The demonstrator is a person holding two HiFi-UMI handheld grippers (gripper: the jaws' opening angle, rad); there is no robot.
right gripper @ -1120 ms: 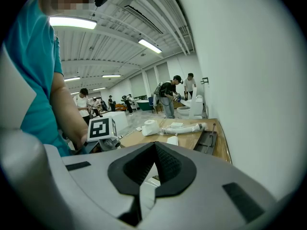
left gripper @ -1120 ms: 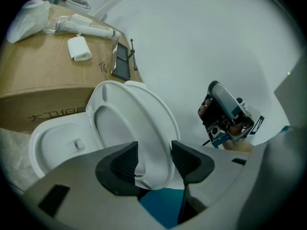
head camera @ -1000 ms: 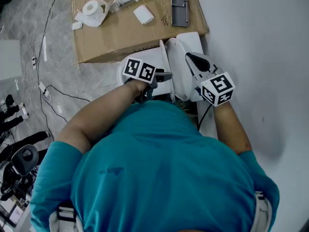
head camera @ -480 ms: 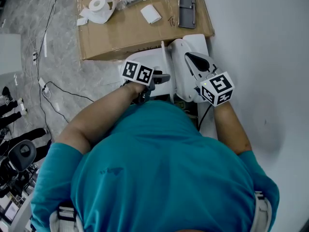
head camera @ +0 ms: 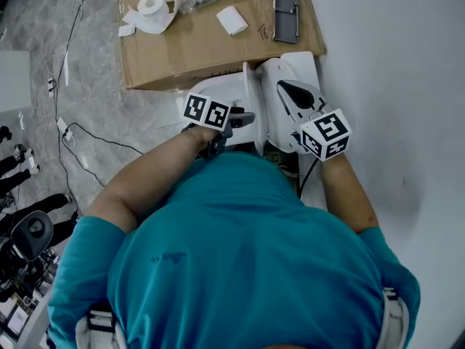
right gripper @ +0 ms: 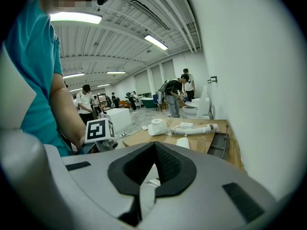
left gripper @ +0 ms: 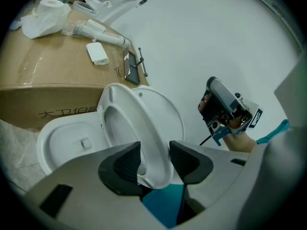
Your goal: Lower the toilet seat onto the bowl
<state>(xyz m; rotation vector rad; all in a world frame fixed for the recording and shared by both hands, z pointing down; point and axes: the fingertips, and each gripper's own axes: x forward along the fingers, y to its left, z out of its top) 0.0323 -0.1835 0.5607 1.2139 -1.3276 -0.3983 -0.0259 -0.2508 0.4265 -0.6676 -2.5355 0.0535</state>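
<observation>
Raised above the bowl [left gripper: 48, 145], the seemingly rigid, slick toilet seat [left gripper: 125, 110] is being closed on at its rim by the left gripper's [left gripper: 153, 153] fingers.

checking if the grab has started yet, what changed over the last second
The left gripper hardly shifted, but its jaws are closing around the rim of the raised toilet seat, which sits between them and does not look firmly clamped yet. Unchanged: the seat stands upright off the bowl, and the right gripper stays shut beside the wall.
</observation>
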